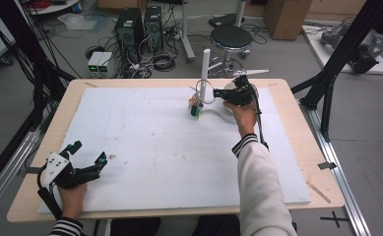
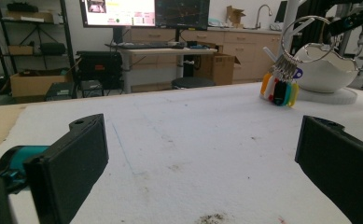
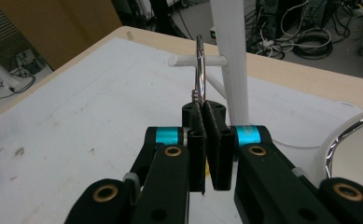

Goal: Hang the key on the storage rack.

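Foam board (image 1: 144,142), white and lightly stained, covers most of the wooden table (image 1: 302,142). At its near left corner the left tool (image 1: 88,158) rests low on the board in the person's left hand (image 1: 71,194), jaws spread wide with nothing between them; in the left gripper view the two black jaws stand well apart over bare board.

Moving rightward, toward the far middle of the board, a white post (image 1: 205,73) stands upright, and in the right gripper view a short white peg (image 3: 195,60) sticks out sideways from it. A metal key ring (image 1: 205,92) sits just beside that post, with a bunch of coloured tags (image 1: 195,107) hanging below it, their lower ends close to the board. In the left gripper view the ring (image 2: 307,31) shows as a wide silver loop with orange, black, teal and yellow tags (image 2: 279,91) dangling beneath.

Right of the post, the right tool (image 1: 218,92) is clenched on the ring's edge; the right gripper view shows its pads pressed together around the thin wire, the ring (image 3: 199,70) rising upright in front of the peg. A white bowl (image 2: 326,72) sits just behind, under the right hand (image 1: 243,115).
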Action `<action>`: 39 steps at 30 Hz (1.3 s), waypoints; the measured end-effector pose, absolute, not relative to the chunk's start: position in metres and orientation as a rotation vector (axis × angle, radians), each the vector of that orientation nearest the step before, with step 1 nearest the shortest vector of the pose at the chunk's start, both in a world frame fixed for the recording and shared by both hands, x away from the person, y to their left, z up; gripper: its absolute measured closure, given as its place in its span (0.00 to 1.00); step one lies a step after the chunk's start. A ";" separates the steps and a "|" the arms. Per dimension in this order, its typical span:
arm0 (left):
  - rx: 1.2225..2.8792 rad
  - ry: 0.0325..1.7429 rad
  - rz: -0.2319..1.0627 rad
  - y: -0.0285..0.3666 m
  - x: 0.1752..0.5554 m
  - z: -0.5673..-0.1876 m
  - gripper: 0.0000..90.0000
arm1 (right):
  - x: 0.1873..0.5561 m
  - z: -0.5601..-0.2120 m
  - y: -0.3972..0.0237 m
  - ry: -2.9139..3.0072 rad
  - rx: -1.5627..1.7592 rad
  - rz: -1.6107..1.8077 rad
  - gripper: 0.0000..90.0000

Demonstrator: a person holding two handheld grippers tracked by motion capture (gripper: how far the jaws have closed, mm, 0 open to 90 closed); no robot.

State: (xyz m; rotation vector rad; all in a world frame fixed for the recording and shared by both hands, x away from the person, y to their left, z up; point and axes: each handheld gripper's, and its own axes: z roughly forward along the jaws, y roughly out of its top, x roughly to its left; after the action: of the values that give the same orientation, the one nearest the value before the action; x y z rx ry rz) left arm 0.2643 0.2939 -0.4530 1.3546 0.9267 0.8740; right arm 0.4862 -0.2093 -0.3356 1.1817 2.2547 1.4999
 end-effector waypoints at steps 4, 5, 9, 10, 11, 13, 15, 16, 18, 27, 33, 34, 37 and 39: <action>1.356 0.927 0.874 0.294 0.264 -0.453 0.03 | 0.488 -0.338 -0.209 2.247 1.209 1.468 0.98; 1.355 0.927 0.874 0.294 0.264 -0.453 0.03 | 0.488 -0.338 -0.209 2.242 1.219 1.465 0.98; 1.356 0.927 0.874 0.294 0.264 -0.453 0.03 | 0.490 -0.341 -0.209 2.253 1.236 1.435 0.98; 1.355 0.927 0.874 0.294 0.264 -0.453 0.03 | 0.490 -0.341 -0.208 2.251 1.232 1.428 0.98; 1.356 0.926 0.874 0.294 0.264 -0.453 0.03 | 0.490 -0.342 -0.207 2.250 1.232 1.430 0.97; 1.356 0.926 0.875 0.294 0.264 -0.453 0.03 | 0.490 -0.342 -0.205 2.246 1.224 1.414 0.97; 1.356 0.926 0.875 0.294 0.264 -0.453 0.03 | 0.490 -0.342 -0.204 2.246 1.221 1.405 0.96; 1.357 0.925 0.875 0.294 0.264 -0.453 0.03 | 0.490 -0.342 -0.203 2.246 1.217 1.406 0.95; 1.355 0.926 0.875 0.294 0.264 -0.453 0.03 | 0.490 -0.342 -0.203 2.240 1.208 1.391 0.88; 1.360 0.919 0.878 0.294 0.264 -0.453 0.03 | 0.478 -0.345 -0.210 2.251 1.205 1.392 0.62; 1.362 0.917 0.884 0.294 0.263 -0.453 0.03 | 0.464 -0.340 -0.219 2.276 1.177 1.440 0.20; 1.362 0.916 0.884 0.294 0.263 -0.453 0.03 | 0.461 -0.338 -0.219 2.265 1.170 1.420 0.11; 1.361 0.914 0.885 0.294 0.263 -0.453 0.03 | 0.449 -0.333 -0.219 2.192 1.173 1.303 0.01; 1.360 0.914 0.884 0.294 0.263 -0.453 0.03 | 0.441 -0.331 -0.224 2.162 1.139 1.324 0.01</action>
State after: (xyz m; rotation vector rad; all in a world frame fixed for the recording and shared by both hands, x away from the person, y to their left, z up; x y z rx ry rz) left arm 0.2631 0.2939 -0.4531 1.3601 0.9144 0.8840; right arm 0.4409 -0.2240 -0.3312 1.1390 2.1618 1.3242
